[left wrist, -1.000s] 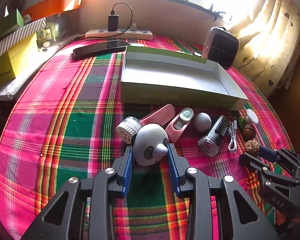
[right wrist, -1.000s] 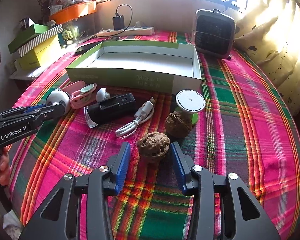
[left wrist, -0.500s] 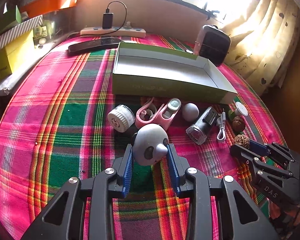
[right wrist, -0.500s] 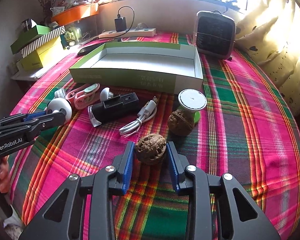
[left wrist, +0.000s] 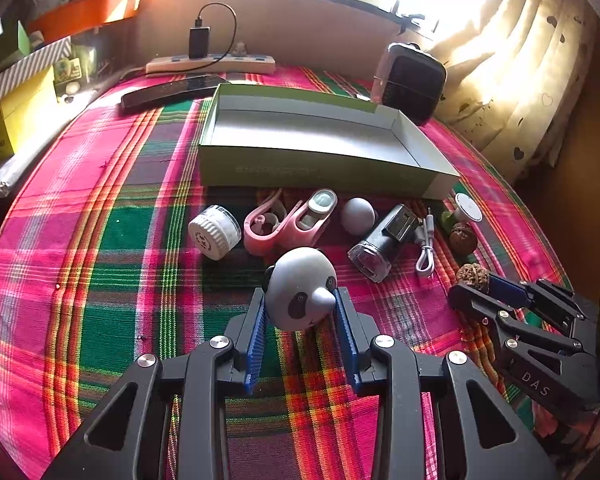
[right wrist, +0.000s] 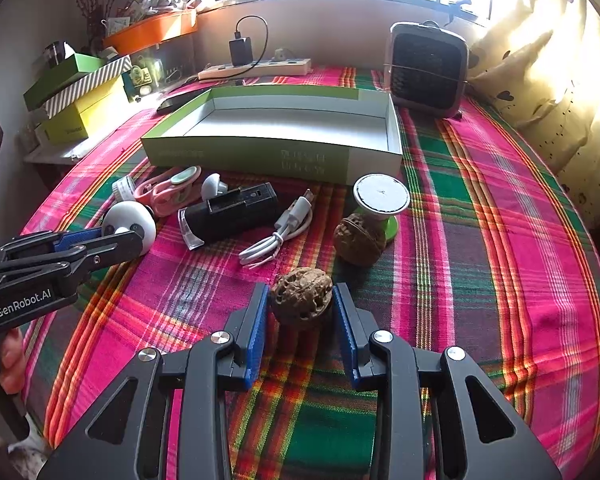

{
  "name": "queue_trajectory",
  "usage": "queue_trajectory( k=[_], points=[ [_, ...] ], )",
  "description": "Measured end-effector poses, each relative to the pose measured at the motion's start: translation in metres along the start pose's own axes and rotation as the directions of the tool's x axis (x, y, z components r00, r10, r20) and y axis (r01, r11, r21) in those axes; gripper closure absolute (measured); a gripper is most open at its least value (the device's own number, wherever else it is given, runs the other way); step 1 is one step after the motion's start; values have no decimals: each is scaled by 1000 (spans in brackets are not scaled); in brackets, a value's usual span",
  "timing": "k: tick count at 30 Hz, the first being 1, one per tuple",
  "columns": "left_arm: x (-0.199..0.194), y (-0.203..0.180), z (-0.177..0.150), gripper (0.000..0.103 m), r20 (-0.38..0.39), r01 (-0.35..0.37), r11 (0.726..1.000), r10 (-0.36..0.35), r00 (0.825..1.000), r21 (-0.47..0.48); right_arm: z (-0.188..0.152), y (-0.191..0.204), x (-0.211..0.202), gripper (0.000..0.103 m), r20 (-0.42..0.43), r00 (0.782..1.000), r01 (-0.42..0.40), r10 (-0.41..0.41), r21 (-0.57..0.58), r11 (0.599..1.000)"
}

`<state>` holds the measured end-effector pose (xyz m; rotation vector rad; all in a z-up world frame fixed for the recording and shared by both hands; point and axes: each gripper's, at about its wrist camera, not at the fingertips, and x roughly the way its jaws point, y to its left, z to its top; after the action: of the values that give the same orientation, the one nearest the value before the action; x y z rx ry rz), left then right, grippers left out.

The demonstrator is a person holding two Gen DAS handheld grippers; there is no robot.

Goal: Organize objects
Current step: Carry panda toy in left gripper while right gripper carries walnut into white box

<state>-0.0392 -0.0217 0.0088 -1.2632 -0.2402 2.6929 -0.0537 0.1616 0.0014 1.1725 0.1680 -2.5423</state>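
Blue-padded claws: we hold two black grippers over a table with a pink, green and orange plaid cloth [right wrist: 480, 216].
Left claw: our left gripper [left wrist: 300, 304] is closed about halfway, both ribbed blue pads pressed against the sides of a panda toy [left wrist: 300, 286].
Panda toy: smooth, round, pale grey, with black ears and eye patches; its snout points back toward the camera and slightly right. It sits just in front of the row of small items.
Right claw: our right gripper [right wrist: 300, 306] is closed to a similar width, clamping a walnut [right wrist: 301, 298] between its pads.
Walnut: brown, deeply wrinkled, roughly round, with its longer side running left to right between the pads. We cannot tell whether it is lifted off the cloth.
Second walnut [right wrist: 359, 236]: just beyond the first, touching a green stand with a white disc top [right wrist: 381, 196].
Row of items: a ribbed white jar [left wrist: 214, 232], pink plastic clippers [left wrist: 292, 220], a grey ball [left wrist: 357, 215], a black flashlight [right wrist: 230, 212] lying lengthwise left to right, and a coiled white cable [right wrist: 278, 234].
Box [right wrist: 240, 156]: shallow, rectangular, green cardboard with a white inside, lying open behind the row, long side across our view.
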Motion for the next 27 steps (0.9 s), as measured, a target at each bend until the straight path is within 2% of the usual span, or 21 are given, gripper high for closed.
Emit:
queue_trajectory(
  k=[16, 27],
  points=[
    [-12, -7, 5, 72, 31, -37, 999, 36, 999, 35, 5, 3, -11, 70, 33, 999, -8, 8, -6, 1000],
    [-25, -11, 22, 72, 78, -49, 997, 45, 996, 54, 25, 2, -19, 70, 74, 997, -17, 18, -13, 1000]
  ],
)
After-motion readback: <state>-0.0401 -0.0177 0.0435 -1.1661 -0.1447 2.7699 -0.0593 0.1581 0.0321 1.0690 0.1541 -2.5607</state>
